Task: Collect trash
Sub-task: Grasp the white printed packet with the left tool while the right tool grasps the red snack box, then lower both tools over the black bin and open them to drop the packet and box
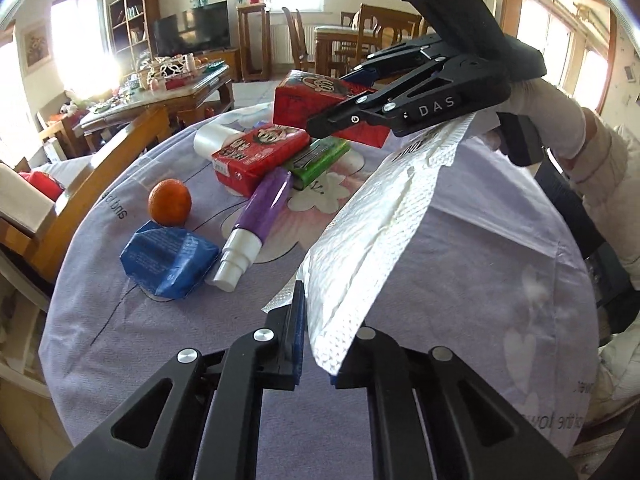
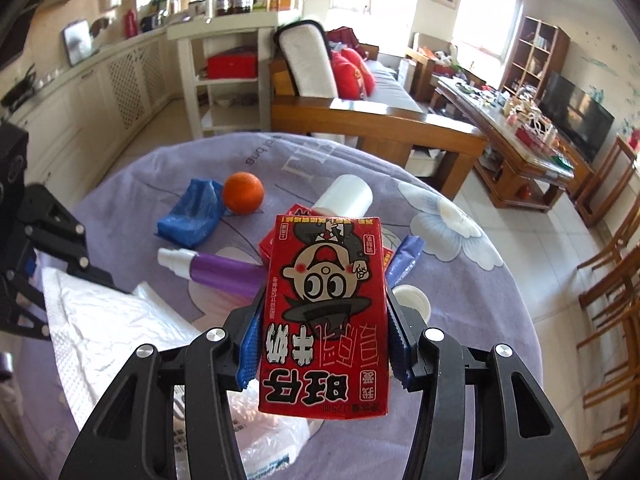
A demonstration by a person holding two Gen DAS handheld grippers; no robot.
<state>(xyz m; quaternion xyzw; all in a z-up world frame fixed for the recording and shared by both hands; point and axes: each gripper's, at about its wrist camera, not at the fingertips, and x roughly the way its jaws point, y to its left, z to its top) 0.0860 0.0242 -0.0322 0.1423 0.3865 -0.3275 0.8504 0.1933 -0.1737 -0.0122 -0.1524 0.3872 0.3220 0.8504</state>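
Red cardboard filled the right wrist view: the right tongs (image 2: 322, 354) were clamped on a small drink carton (image 2: 325, 316), blue pads pressing its two narrow sides, the carton lifted clear of the lilac-clothed worktop (image 2: 472, 280). The left tongs (image 1: 312, 344) were pinched nearly closed on the lower edge of a white padded mailer (image 1: 372, 232), which slanted up off the cloth towards the right hand.

Judging by this, the pick-up step was in hand, with both pieces of trash gripped at once. The next move would call for carrying each to a bin or bag; none was in view, so its place could not be told. The thin mailer edge could slip from its pinch.

Still on the worktop lay a second red carton (image 1: 256, 156), a green pack (image 1: 316, 158), a purple bottle (image 1: 260, 216), a crumpled blue wrapper (image 1: 170, 258) and an orange (image 1: 170, 202).

Readable writing: the held carton bore a cartoon face, large Chinese characters seen upside down, and "125ml". "DAS" was stamped on the right tongs' body. Print on the cloth and mailer was too partial to read.
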